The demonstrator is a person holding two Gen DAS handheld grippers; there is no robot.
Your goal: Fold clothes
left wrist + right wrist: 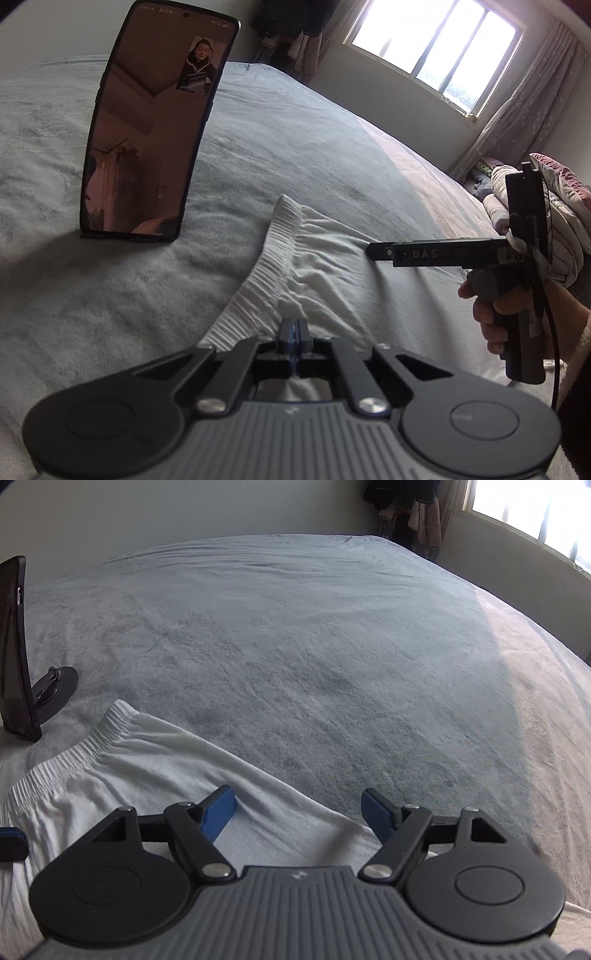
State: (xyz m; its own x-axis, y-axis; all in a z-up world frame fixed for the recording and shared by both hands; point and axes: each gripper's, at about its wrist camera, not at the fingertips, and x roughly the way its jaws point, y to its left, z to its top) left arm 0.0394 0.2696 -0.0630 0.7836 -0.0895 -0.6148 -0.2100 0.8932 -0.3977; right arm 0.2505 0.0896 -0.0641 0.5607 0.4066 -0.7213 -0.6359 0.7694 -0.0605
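Observation:
White shorts with a ribbed elastic waistband lie on the grey bed cover. My left gripper is shut on the shorts just below the waistband's near end. My right gripper hovers over the shorts' far side in the left wrist view. In the right wrist view the right gripper is open, its blue pads spread over the white shorts. The left gripper's tip shows at the left edge.
A phone stands upright on a stand at the left of the bed; it also shows in the right wrist view. The grey bed cover stretches far ahead. Bundled bedding lies right. A window is behind.

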